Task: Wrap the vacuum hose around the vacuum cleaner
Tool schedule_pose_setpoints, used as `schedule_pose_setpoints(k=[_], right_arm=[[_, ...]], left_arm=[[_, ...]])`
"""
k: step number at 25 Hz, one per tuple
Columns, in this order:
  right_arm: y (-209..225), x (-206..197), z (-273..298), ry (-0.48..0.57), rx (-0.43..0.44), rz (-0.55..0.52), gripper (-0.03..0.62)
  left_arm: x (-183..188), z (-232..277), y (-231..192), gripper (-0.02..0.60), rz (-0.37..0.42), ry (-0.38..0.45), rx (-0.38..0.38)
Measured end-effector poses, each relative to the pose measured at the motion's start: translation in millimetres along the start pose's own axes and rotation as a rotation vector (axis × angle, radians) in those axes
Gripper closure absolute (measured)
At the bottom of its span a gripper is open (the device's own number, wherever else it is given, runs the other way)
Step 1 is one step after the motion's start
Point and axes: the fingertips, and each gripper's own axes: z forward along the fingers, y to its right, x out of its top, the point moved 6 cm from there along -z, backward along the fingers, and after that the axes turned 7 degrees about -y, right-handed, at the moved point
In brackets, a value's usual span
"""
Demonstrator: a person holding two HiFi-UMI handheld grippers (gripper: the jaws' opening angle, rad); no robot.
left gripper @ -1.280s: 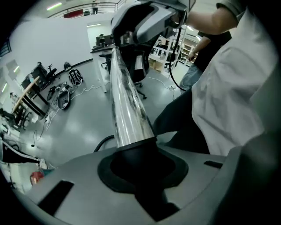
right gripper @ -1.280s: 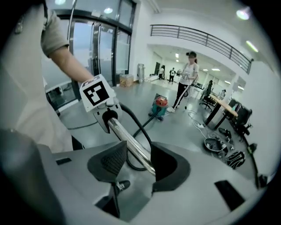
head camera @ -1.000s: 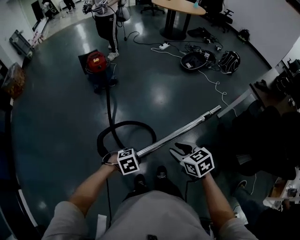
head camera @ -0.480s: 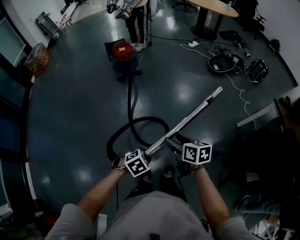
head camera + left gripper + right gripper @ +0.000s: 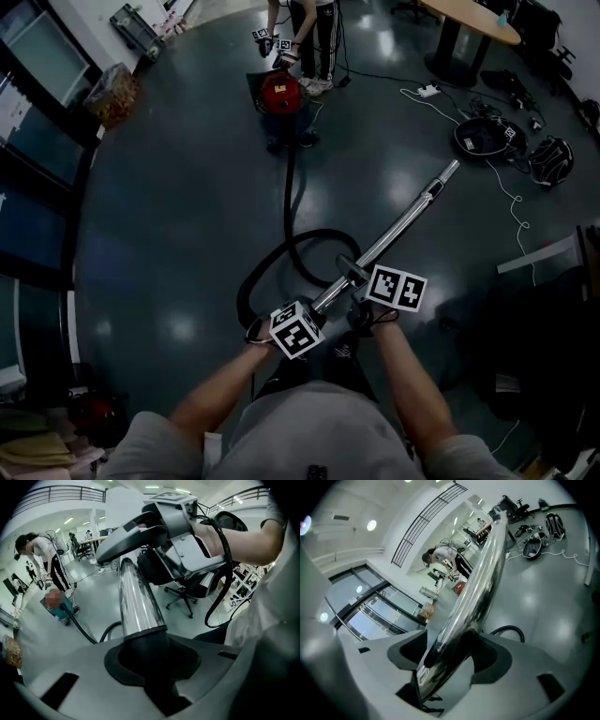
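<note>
A: Start at the left. Where is the vacuum cleaner (image 5: pixel 281 92)?

B: Far up the dark floor (image 5: pixel 169 234), left of centre. It is a red canister, and a person (image 5: pixel 314 28) stands bent just behind it.

A: And the hose (image 5: pixel 291 187)?

B: It is black. It runs from the canister straight toward the wearer, then curls into one loose loop on the floor. None of it is wrapped around the machine.

A: What about the left tool (image 5: pixel 314 314)?

B: Its jaws are clamped on the black collar at the near end of the chrome wand (image 5: pixel 403 220). The left gripper view shows the collar seated snugly between the pads (image 5: pixel 187 660), with the tube rising away from them.

A: And the right tool (image 5: pixel 361 281)?

B: It sits just beyond the left one, higher along the same wand. Its jaws are spread wide with the tube lying slantwise between them (image 5: pixel 450 658). The left pad (image 5: pixel 405 653) stands clear of the metal.

A: And further right?

B: The wand's free end points up and right. Beyond it lie an open black case (image 5: pixel 486 138) and a backpack (image 5: pixel 551 159), below a round worktop (image 5: pixel 478 21).
</note>
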Motion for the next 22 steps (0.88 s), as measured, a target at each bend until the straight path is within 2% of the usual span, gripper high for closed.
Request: schedule_pose_setpoints(k=[1,3,12,17,20,22], right_arm=[[2.5,5.0,-0.7,0.017,0.008,0.023,0.311],[6.8,13.4,-3.5,0.042,0.021,0.059,0.369],[-4.3,30.8,-2.1,0.029,0.043,0.056,0.419],[-26.0,48.8,-4.0,0.049,0.043,0.001,0.435],[-39.5,59.5,3.5,0.057,0.030,-0.048,0.444],[-50.8,64.1,11.3,0.048,0.019,-0.100,0.445]], left_arm=[[5.4,1.1,2.2,0.495,-0.009,0.010,-0.001],[14.6,3.8,4.7,0.495,-0.031,0.032,-0.002],[28.6,11.1,9.7,0.494,-0.143,0.088,-0.036],[41.6,4.5,2.7,0.486,-0.103,0.194,-0.084],[43.6,3.5,-7.1,0.457,-0.027,0.198,-0.103],[38.4,1.0,-12.7,0.415,0.039,0.178,-0.127]])
